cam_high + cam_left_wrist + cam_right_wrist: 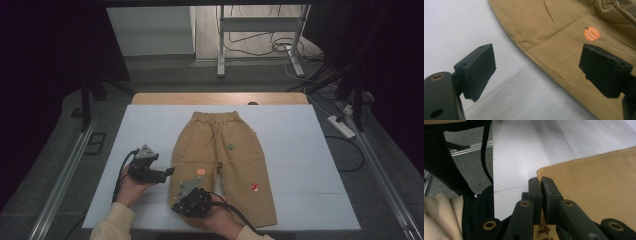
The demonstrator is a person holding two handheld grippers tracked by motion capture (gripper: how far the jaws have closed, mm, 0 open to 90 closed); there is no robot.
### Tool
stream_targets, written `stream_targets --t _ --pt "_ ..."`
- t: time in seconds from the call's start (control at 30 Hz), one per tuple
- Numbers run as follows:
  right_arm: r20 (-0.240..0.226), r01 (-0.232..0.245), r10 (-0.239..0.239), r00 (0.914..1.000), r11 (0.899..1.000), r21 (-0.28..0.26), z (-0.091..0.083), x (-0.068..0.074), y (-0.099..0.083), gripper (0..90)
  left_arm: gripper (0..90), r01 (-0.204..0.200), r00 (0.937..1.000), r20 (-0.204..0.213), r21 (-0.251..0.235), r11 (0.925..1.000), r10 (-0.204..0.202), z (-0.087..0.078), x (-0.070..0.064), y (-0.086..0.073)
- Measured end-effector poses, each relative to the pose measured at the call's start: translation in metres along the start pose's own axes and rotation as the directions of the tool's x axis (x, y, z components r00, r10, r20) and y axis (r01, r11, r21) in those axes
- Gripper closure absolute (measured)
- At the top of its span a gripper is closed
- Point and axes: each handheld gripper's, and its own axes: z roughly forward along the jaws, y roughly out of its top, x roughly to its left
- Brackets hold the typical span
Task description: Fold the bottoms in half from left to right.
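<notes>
A pale, matte white sheet [300, 165] covers most of the table, with a strip of light wood [220, 98] showing along the far edge. Flat on the sheet, near the middle, lie small tan trousers [220, 160] of plain woven cloth: the gathered elastic waistband [216, 117] points away from the person and the two wide legs run toward the near edge. Stitched seams curve along the outer sides, and the cloth looks smooth with a few soft creases near the crotch. Small printed motifs dot the fabric: an orange pumpkin [591, 34] with white ribs, a green mark [230, 147] higher up, and a red-and-white one [254, 187] on the other leg.

The left gripper [167, 172], black and blocky, is held just beside the trousers' outer seam with its jaws spread wide apart and nothing between them; in the left gripper view one square pad hangs over the white sheet and the other over the tan cloth.

The right gripper [541, 185] sits at the hem corner of the near leg, its jaws clamped together on the edge of the trousers. A cream knitted sleeve [112, 222] covers the person's left forearm.
</notes>
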Motion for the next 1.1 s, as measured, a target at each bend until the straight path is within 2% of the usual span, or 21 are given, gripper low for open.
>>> stream_targets --t 0.57,0.8,1.0,1.1 --pt "-0.007 0.004 -0.004 1.0 1.0 -0.018 -0.003 0.001 0.001 85.9 14.1 -0.007 0.9999 0.012 0.019 0.9998 0.007 0.019 0.005 0.025" --pt "-0.004 0.008 -0.008 1.0 1.0 -0.021 -0.004 0.002 0.002 85.8 14.0 -0.005 1.0 0.009 0.031 0.9995 0.004 0.028 0.007 0.038" --pt "-0.014 0.0 -0.001 0.9999 0.999 -0.032 -0.007 0.001 0.002 85.9 14.1 0.01 0.9998 0.015 0.013 0.9999 -0.01 0.032 0.011 0.046" --pt "-0.01 0.005 -0.005 0.9999 1.0 -0.027 -0.007 0.001 0.002 85.9 13.9 0.011 0.9999 0.01 0.027 0.9996 -0.011 0.036 0.013 0.049"
